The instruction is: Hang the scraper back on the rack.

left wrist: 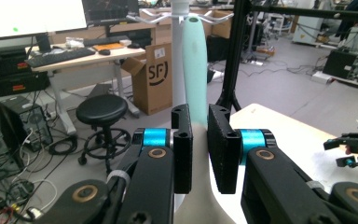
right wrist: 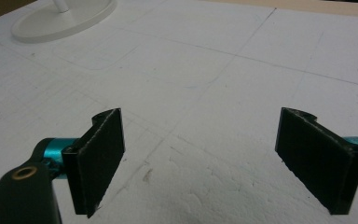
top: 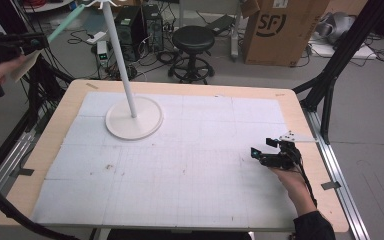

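At the upper left of the high view, the left gripper (left wrist: 199,140) clamps a smooth, mint-green shoehorn-like blade (left wrist: 196,65) — its rounded tip near the white stand (top: 133,117). Lower right, the right gripper (right wrist: 200,158) hovers over the matte gridded mat (top: 190,165), jaws spread wide — nothing between them.

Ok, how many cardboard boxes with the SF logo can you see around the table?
1. The SF cardboard box stands on the floor beyond the table's far edge, right of the black stool. The left gripper view also shows it. Others may sit out of frame.
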The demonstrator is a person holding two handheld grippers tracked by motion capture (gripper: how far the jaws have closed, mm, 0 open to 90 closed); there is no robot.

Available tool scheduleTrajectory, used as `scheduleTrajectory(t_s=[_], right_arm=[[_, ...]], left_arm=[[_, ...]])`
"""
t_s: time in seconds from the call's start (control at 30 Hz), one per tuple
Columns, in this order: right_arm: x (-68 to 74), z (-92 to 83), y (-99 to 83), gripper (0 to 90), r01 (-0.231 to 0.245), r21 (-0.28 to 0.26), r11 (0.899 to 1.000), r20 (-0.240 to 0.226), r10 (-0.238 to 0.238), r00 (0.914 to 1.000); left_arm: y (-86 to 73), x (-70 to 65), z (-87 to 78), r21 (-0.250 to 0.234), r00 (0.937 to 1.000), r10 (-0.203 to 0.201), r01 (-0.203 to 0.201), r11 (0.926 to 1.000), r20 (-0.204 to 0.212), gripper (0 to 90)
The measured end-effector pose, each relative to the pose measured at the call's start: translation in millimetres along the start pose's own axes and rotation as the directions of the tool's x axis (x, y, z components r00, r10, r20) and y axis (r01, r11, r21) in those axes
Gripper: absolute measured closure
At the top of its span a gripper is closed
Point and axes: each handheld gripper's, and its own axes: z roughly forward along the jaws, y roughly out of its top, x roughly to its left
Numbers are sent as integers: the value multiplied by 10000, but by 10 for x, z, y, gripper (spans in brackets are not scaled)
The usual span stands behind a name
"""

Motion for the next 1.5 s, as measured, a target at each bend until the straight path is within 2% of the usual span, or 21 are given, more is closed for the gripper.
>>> scheduleTrajectory(t_s=[0.2, 0.27, 0.4, 0.8, 1.13, 1.37, 1.5], right_arm=[[-3, 3, -2, 146, 10, 12, 10000, -7, -10, 10000], [2, 3, -2, 146, -13, 45, 10000, -12, 13, 10000], [-1, -1, 0, 146, -10, 5, 10000, 2, 10, 10000], [-2, -3, 0, 146, -45, 0, 10000, -6, 45, 10000], [-4, -1, 0, 146, -35, 0, 10000, -6, 35, 10000], [-3, -2, 1, 146, -21, -29, 10000, 4, 21, 10000], [-3, -3, 1, 146, -27, -20, 10000, -11, 27, 10000]], left_arm=[[4, 31, -32, -419, 9999, -92, 94, 9991, 50, 805], [-5, 58, -29, -352, 9998, -170, 168, 9992, -48, 805], [-31, 78, -7, -284, 9997, -247, 250, 9993, 85, 805], [-50, 18, 66, -184, 9993, -110, 117, 9998, 345, 805], [-52, -15, 105, 41, 9998, 49, -50, 10000, 201, 805], [-58, -45, 190, 250, 9997, 243, -245, 9994, 92, 805], [-71, -46, 247, 354, 9998, 199, -200, 9992, 17, 805]])
